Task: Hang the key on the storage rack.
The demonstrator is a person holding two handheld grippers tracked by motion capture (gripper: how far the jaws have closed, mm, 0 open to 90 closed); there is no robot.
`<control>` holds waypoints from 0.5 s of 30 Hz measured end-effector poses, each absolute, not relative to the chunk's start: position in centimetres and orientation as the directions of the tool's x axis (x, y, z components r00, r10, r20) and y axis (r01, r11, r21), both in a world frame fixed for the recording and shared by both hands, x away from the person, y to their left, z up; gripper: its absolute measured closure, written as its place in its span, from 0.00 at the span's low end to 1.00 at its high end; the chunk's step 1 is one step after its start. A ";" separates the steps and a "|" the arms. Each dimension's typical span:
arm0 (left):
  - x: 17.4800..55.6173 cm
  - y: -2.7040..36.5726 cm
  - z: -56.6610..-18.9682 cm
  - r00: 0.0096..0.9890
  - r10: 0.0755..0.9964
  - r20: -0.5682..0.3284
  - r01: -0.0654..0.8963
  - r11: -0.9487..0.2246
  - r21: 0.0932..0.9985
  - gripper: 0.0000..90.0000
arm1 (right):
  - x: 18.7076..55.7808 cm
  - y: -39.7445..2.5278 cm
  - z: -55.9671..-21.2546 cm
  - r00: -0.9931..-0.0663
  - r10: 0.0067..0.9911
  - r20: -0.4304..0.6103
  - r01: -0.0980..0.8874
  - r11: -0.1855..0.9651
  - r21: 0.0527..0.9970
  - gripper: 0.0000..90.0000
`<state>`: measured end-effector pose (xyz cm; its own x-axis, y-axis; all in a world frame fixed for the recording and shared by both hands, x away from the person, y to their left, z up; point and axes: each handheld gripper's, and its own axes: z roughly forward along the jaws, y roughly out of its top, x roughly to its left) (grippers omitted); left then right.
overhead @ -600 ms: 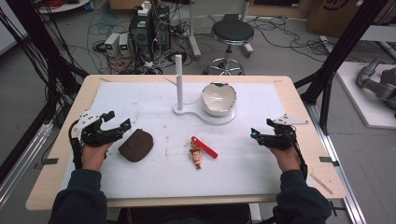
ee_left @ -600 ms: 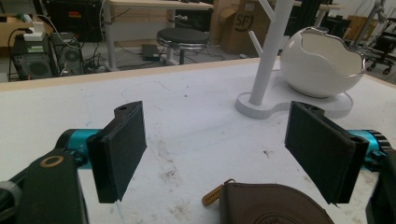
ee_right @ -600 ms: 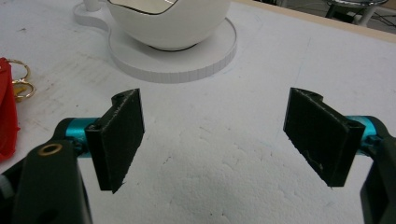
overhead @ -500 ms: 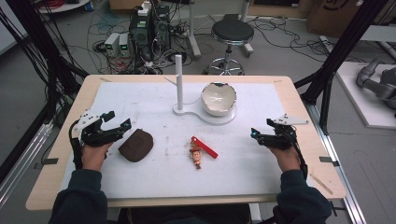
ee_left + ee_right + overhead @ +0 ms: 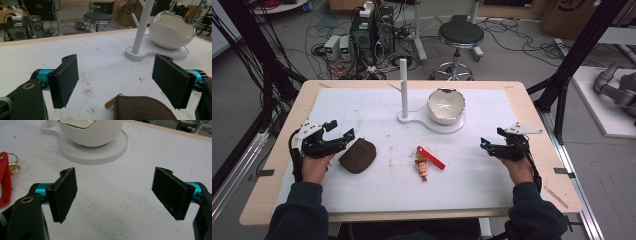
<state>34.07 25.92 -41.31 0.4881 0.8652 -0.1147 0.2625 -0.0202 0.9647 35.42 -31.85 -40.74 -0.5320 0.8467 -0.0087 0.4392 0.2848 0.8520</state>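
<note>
A brown leather pouch point(image 5: 358, 155) lies on the white mat, just right of my left gripper point(image 5: 341, 132), which is open and holds nothing. In the left gripper view the pouch point(image 5: 142, 109) sits low between the spread jaws of the left gripper point(image 5: 120, 82). A red keychain with a small cowboy figure point(image 5: 426, 161) lies mid-table. My right gripper point(image 5: 492, 142) is open over bare mat at the right, and the right gripper view shows the right gripper point(image 5: 117, 195) with the red keychain strap point(image 5: 5, 180) at the left edge.
A white eggshell-shaped bowl point(image 5: 446, 105) sits on a white stand base point(image 5: 427, 123) with an upright post point(image 5: 403, 86) at the back centre. The wooden table edge point(image 5: 412, 215) frames the mat. A stool point(image 5: 460, 36) and computers stand on the floor behind.
</note>
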 end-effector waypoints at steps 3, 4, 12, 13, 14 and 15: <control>33.9 25.9 -41.3 0.487 0.866 -0.112 0.262 -0.023 0.965 0.24 | 35.3 -31.3 -40.8 -0.548 0.837 -0.008 0.442 0.298 0.846 0.23; 33.9 25.9 -41.3 0.487 0.866 -0.112 0.262 -0.023 0.965 0.24 | 35.3 -31.3 -40.8 -0.548 0.837 -0.008 0.442 0.298 0.846 0.23; 33.7 25.5 -41.2 0.512 0.853 -0.107 0.262 -0.036 0.964 0.29 | 35.1 -28.6 -41.0 -0.645 0.764 0.017 0.432 0.346 0.833 0.27; 33.7 25.5 -41.3 0.512 0.852 -0.111 0.266 -0.035 0.963 0.29 | 35.1 -28.1 -41.1 -0.664 0.747 0.023 0.433 0.360 0.826 0.29; 33.8 25.4 -41.3 0.512 0.851 -0.111 0.269 -0.036 0.963 0.29 | 35.2 -27.6 -41.3 -0.684 0.729 0.027 0.434 0.377 0.818 0.30; 33.9 25.4 -41.4 0.510 0.852 -0.115 0.268 -0.031 0.963 0.29 | 35.2 -27.0 -41.5 -0.701 0.713 0.032 0.437 0.393 0.809 0.30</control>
<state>33.88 25.36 -41.37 0.5102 0.8523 -0.1149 0.2682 -0.0308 0.9629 35.19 -26.98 -41.48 -0.7006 0.7129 0.0324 0.4372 0.3929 0.8090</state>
